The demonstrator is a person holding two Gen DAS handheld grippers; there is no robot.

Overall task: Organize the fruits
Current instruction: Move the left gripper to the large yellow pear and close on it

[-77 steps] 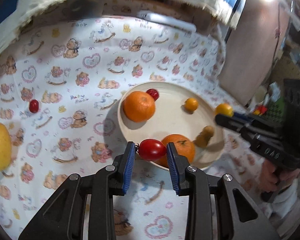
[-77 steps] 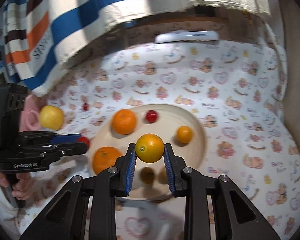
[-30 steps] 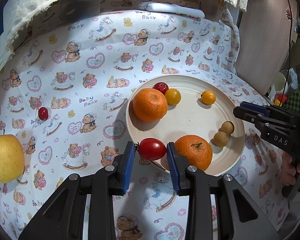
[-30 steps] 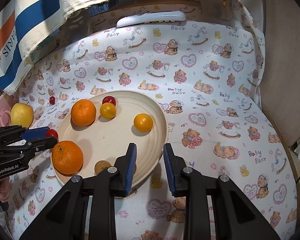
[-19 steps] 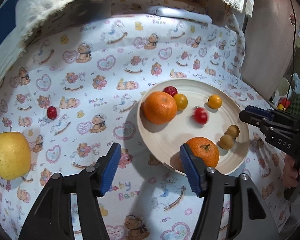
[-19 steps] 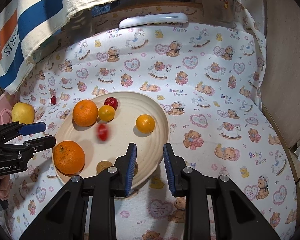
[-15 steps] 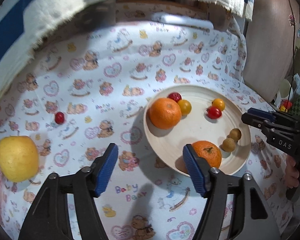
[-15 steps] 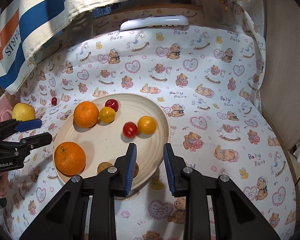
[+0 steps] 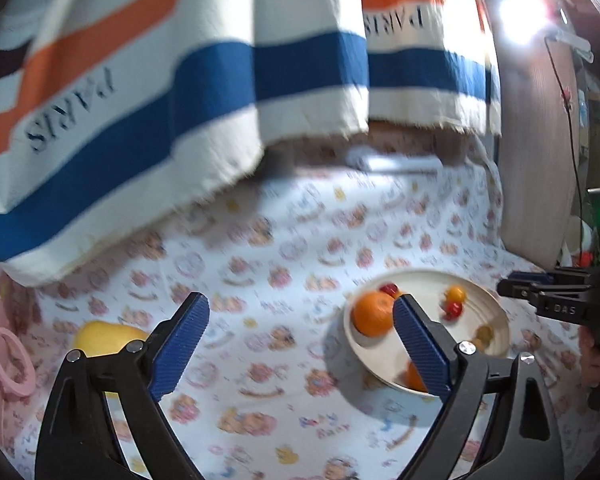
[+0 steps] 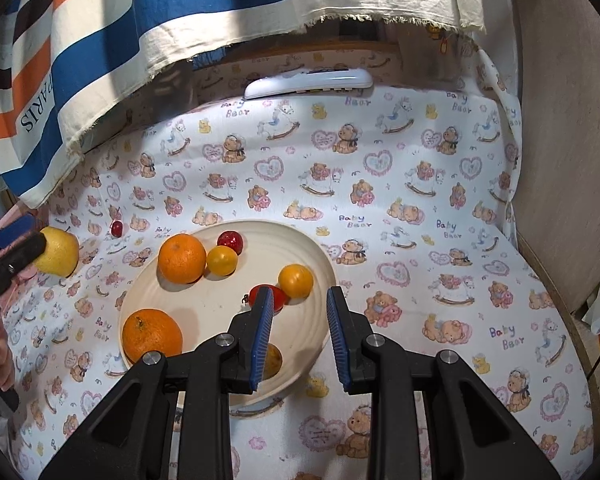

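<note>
My left gripper [image 9: 300, 344] is empty, jaws opening. My right gripper [image 10: 298, 330] is nearly closed on nothing, over the plate [image 10: 324, 264] rim. Next pick, I reckon: the yellow apple [image 10: 60, 252] at 9 o'clock off the plate, cherry [image 10: 117, 228] beside it. Approach low and straddle wide. The left view is blurred, my finger half hiding the apple [image 9: 104, 338].

Cloth [image 10: 440, 208] right of plate [image 10: 320, 256] is bare, you've got room there. Striped towel [image 10: 180, 20] overhangs the back; remote [image 10: 308, 82] sits under it.
</note>
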